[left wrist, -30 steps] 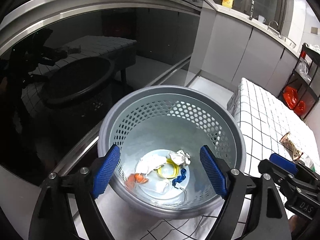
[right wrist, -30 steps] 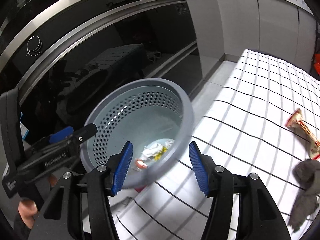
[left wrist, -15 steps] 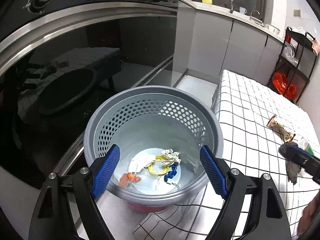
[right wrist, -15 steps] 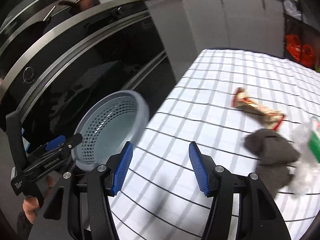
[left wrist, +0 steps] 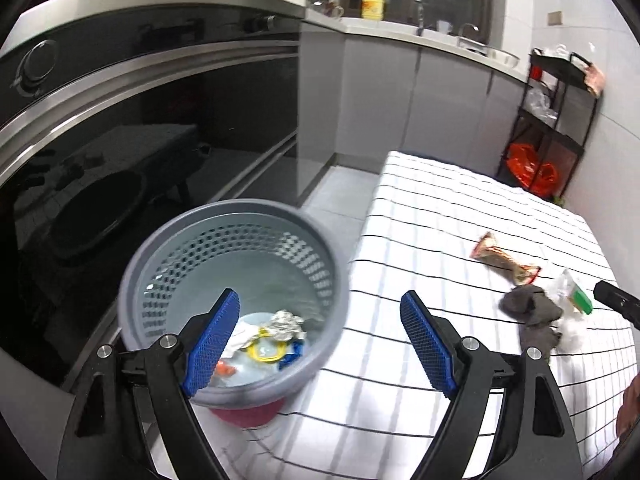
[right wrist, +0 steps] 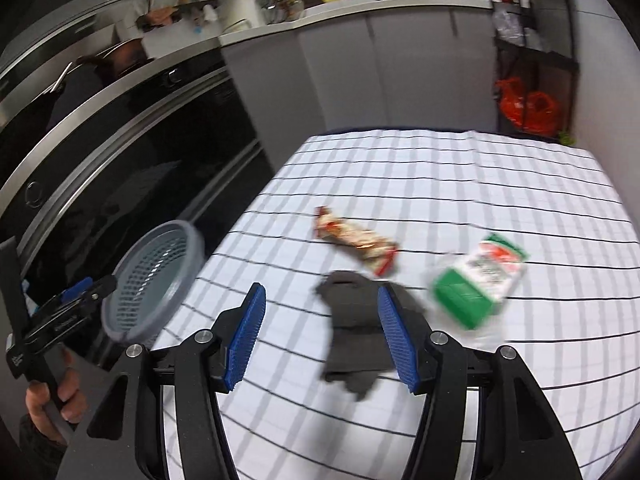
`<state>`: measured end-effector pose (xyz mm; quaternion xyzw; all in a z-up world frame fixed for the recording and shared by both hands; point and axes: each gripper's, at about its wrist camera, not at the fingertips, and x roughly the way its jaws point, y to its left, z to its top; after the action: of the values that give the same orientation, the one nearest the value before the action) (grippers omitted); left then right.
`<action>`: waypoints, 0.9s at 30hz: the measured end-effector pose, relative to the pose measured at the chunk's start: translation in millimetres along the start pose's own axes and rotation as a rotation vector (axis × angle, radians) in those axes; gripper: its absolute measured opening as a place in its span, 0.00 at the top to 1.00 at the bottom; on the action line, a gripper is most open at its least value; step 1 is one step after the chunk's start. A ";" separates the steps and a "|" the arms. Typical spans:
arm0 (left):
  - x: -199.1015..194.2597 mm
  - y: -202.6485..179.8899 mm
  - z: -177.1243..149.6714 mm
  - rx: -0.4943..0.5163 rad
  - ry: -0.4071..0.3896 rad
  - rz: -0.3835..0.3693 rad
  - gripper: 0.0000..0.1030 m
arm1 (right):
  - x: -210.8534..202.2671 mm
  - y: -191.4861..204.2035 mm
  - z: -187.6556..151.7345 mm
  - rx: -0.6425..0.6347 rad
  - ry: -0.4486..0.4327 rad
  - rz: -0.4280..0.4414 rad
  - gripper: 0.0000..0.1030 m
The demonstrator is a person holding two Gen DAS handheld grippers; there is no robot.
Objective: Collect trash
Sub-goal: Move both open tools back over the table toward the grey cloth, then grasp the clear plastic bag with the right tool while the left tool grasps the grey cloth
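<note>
A grey perforated trash basket (left wrist: 224, 240) stands at the table's left edge, holding crumpled foil, a yellow ring and blue and orange scraps (left wrist: 276, 340); it also shows in the right wrist view (right wrist: 156, 276). On the checked cloth lie a snack wrapper (right wrist: 356, 240), a dark grey crumpled cloth (right wrist: 352, 320) and a green-and-white clear packet (right wrist: 480, 280). My left gripper (left wrist: 320, 340) is open and empty, over the basket's right rim. My right gripper (right wrist: 320, 336) is open and empty, just before the dark cloth.
A white checked tablecloth (right wrist: 460, 184) covers the table. A black oven front (left wrist: 120, 120) and grey cabinets (left wrist: 380, 100) stand beyond. A black shelf rack with orange bags (right wrist: 528, 108) stands at the far right.
My right gripper has swung right, from the basket to over the dark cloth and wrapper. My left gripper has shifted right, so the basket now sits to its left.
</note>
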<state>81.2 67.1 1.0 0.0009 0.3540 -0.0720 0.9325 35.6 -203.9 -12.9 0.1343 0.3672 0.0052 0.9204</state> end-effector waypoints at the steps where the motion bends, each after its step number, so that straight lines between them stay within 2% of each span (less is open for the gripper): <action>1: 0.1 -7.3 -0.5 0.006 0.000 -0.008 0.21 | -2.3 -7.1 0.2 0.005 -0.005 -0.011 0.46; 8: 6.9 -58.7 -4.0 0.074 0.009 -0.065 0.21 | -10.0 -61.3 -8.1 0.070 -0.026 -0.064 0.46; 15: 12.3 -108.5 -13.2 0.142 0.032 -0.139 0.18 | -17.4 -97.8 -21.5 0.138 -0.017 -0.086 0.46; 22: 17.3 -148.8 -26.6 0.204 0.051 -0.179 0.17 | -17.5 -105.8 -43.1 0.151 0.011 -0.104 0.46; 25: 18.1 -157.4 -29.1 0.207 0.050 -0.184 0.17 | -12.5 -98.9 -44.1 0.102 0.012 -0.133 0.43; 27: 19.7 -159.8 -29.8 0.203 0.050 -0.185 0.17 | -10.1 -100.8 -41.5 0.117 0.011 -0.122 0.42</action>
<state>54.5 -92.1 -26.5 0.0646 0.3667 -0.1932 0.9078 -8.8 -292.1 -60.2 0.1651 0.3796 -0.0715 0.9075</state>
